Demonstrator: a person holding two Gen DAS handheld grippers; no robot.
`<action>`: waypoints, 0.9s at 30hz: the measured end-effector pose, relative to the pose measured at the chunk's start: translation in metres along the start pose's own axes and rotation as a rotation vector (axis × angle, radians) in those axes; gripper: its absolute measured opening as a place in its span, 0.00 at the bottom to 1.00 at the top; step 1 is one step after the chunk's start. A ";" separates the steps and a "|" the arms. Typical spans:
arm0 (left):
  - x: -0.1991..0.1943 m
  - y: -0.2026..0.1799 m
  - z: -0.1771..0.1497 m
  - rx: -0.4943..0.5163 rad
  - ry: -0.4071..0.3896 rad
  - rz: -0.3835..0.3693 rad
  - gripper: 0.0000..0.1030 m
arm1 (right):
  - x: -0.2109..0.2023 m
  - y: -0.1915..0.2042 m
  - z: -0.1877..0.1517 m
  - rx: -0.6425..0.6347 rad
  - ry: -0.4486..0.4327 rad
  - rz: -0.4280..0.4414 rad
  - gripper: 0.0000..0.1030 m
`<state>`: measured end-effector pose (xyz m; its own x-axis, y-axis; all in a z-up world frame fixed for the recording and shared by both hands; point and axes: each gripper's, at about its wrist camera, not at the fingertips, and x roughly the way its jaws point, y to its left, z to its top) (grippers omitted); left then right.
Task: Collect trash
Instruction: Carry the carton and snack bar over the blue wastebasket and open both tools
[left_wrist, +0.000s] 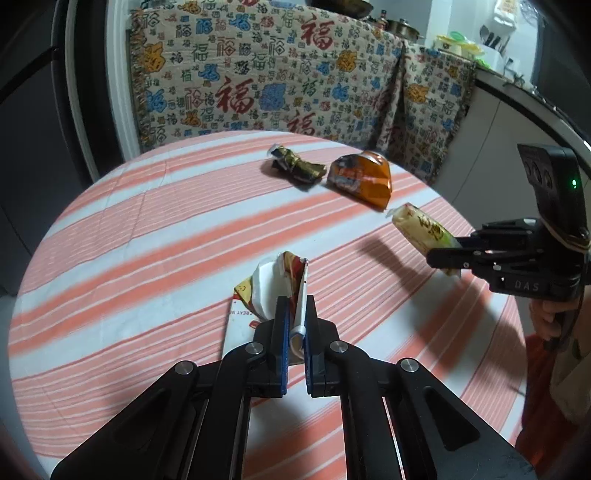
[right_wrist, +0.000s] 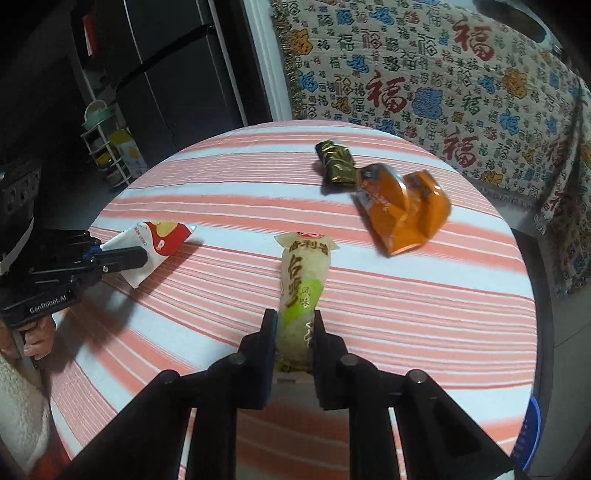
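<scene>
My left gripper (left_wrist: 295, 306) is shut on a red, white and yellow wrapper (left_wrist: 275, 286) and holds it just above the striped tablecloth (left_wrist: 147, 236); it also shows in the right wrist view (right_wrist: 155, 240). My right gripper (right_wrist: 295, 319) is shut on a pale green and yellow snack packet (right_wrist: 301, 288), lifted above the cloth; the packet shows at the right of the left wrist view (left_wrist: 423, 229). An orange wrapper (left_wrist: 364, 177) (right_wrist: 402, 210) and a dark gold wrapper (left_wrist: 297, 166) (right_wrist: 336, 164) lie on the far side of the table.
The round table has a patterned blanket (left_wrist: 280, 74) draped behind it. A counter with kitchenware (left_wrist: 476, 44) is at the far right. A dark fridge (right_wrist: 166, 74) and a small rack (right_wrist: 110, 151) stand at the far left. A blue object (right_wrist: 528, 435) sits beyond the table's right edge.
</scene>
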<state>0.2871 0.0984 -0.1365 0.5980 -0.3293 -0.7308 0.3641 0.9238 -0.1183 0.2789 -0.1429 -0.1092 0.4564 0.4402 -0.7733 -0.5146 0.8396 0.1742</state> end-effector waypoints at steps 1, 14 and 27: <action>0.001 -0.003 0.001 0.000 -0.001 -0.005 0.04 | -0.003 -0.003 -0.001 0.003 -0.001 0.001 0.17; 0.006 -0.063 0.012 0.008 -0.017 -0.038 0.04 | -0.046 -0.057 -0.031 0.080 -0.011 -0.037 0.17; 0.029 -0.225 0.046 0.112 -0.025 -0.258 0.04 | -0.137 -0.176 -0.085 0.274 -0.108 -0.221 0.17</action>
<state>0.2556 -0.1277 -0.0999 0.4921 -0.5570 -0.6691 0.5828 0.7817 -0.2221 0.2448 -0.3781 -0.0859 0.6163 0.2575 -0.7442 -0.1886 0.9658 0.1780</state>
